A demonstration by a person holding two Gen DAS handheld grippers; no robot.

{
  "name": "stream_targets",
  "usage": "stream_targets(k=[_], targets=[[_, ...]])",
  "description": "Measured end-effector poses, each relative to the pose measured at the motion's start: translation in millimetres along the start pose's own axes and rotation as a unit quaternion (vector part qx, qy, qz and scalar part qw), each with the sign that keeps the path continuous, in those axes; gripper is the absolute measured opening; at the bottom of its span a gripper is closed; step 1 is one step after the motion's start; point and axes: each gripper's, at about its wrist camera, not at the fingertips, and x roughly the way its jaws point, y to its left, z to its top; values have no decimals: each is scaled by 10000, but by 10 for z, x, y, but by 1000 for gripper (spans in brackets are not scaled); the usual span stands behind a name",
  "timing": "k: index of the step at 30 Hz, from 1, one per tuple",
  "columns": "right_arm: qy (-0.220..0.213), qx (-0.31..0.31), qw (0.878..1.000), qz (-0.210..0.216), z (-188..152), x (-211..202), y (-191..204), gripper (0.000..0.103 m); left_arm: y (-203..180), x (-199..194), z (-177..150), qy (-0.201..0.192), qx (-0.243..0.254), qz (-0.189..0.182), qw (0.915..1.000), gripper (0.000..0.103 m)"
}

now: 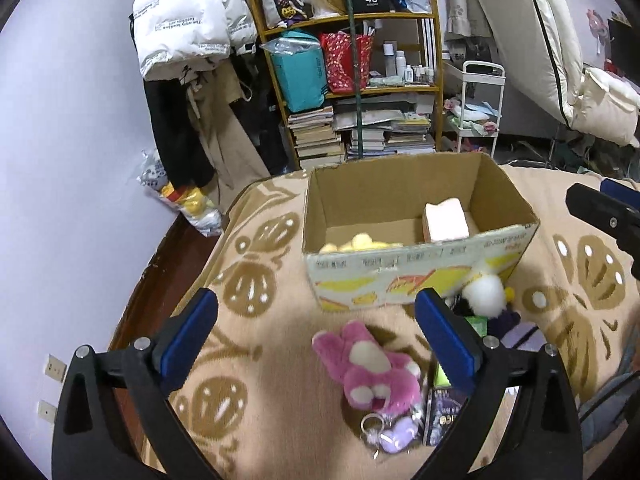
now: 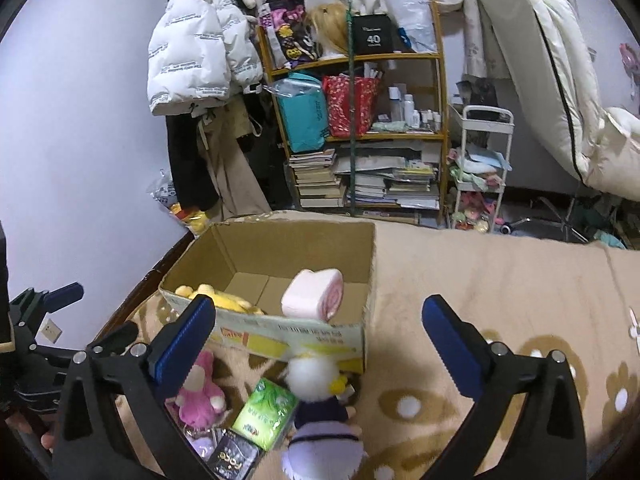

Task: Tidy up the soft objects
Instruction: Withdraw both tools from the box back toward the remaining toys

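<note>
A beige patterned blanket (image 2: 500, 280) covered the bed, its left edge falling away toward the dark floor and lilac wall, while a wide bare stretch lay open to the right of the cardboard box (image 1: 416, 276). The open-topped box stood near that left edge and already held a yellow plush (image 2: 224, 298) at its left end and a pink roll-shaped cushion (image 2: 314, 296) standing toward its right; the floor between them looked free for more.

In front of the box lay the toys yet to be sorted. A white-headed doll in purple clothes (image 2: 320, 404) leaned against the box's near wall, and a pink plush rabbit (image 1: 370, 368) lay flat on the blanket, a metal key ring (image 1: 372, 426) and a small lilac charm (image 1: 398, 436) trailing from it. Both toys looked light and squashy, likely to flatten under a pinch, so the rabbit's thick middle seemed the surest hold, away from the dangling ring, which could snag. A green packet (image 2: 266, 412) and a dark printed card pack (image 2: 234, 458), stiffer goods, crowded the doll and rabbit.

The left hand-held gripper (image 1: 316, 334) hovered over the rabbit with jaws spread wide and empty; the right hand-held gripper (image 2: 318, 338) hung above the doll, likewise agape and holding nothing. The box's near wall stood close behind both toys, leaving little room for a forward approach.
</note>
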Motion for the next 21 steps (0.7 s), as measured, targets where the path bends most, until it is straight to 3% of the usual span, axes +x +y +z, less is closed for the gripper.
stream_targets(k=[14,21], targets=[[174,66,9997,-164,-237,-125,-36,103,14,-148,-228,235,0,129,9996,98],[285,-239,9987,-351,-316,-35,60,103,8,-22,-232,411,-15,200,9990,98]])
